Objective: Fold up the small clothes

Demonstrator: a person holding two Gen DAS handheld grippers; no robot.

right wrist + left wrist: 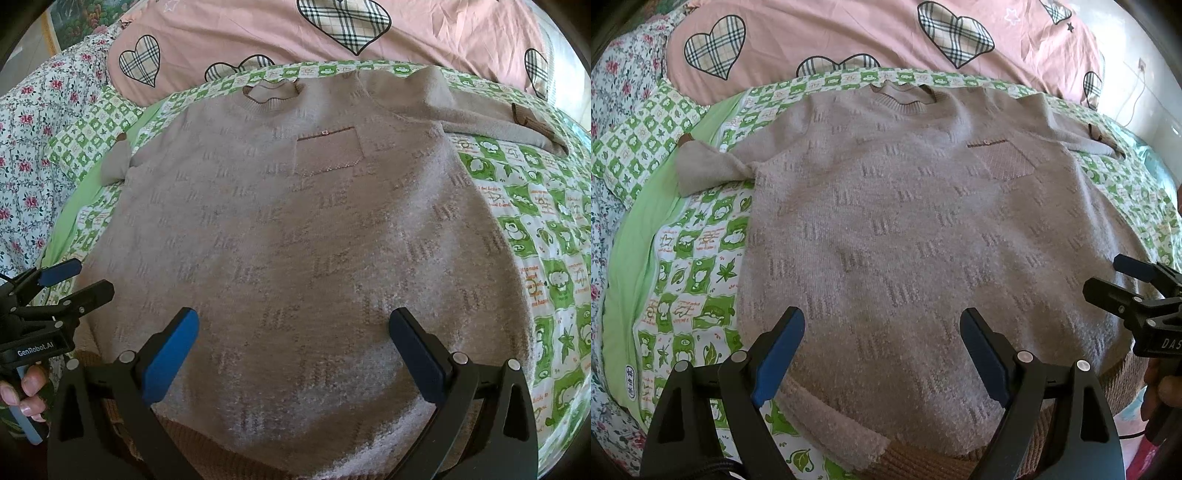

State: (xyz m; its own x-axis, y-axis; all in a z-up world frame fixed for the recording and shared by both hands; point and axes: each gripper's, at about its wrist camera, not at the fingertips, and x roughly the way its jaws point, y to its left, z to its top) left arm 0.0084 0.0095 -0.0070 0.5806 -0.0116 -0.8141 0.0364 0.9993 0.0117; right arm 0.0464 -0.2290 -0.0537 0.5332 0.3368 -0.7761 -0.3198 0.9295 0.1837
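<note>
A small taupe knit sweater [905,221] lies flat, front up, on the bed, collar at the far side and brown hem nearest me; it also shows in the right wrist view [295,229]. It has a chest pocket [327,153]. Its left sleeve [709,166] is bunched, its right sleeve [491,118] stretches out. My left gripper [882,328] is open and empty above the hem's left part. My right gripper [293,328] is open and empty above the hem's right part; it also shows in the left wrist view [1104,275].
A green-and-white checked sheet [535,229] lies under the sweater. A pink quilt with plaid hearts [849,33] lies behind the collar. A floral cover [33,147] lies at the left. A white wall [1145,85] stands at the far right.
</note>
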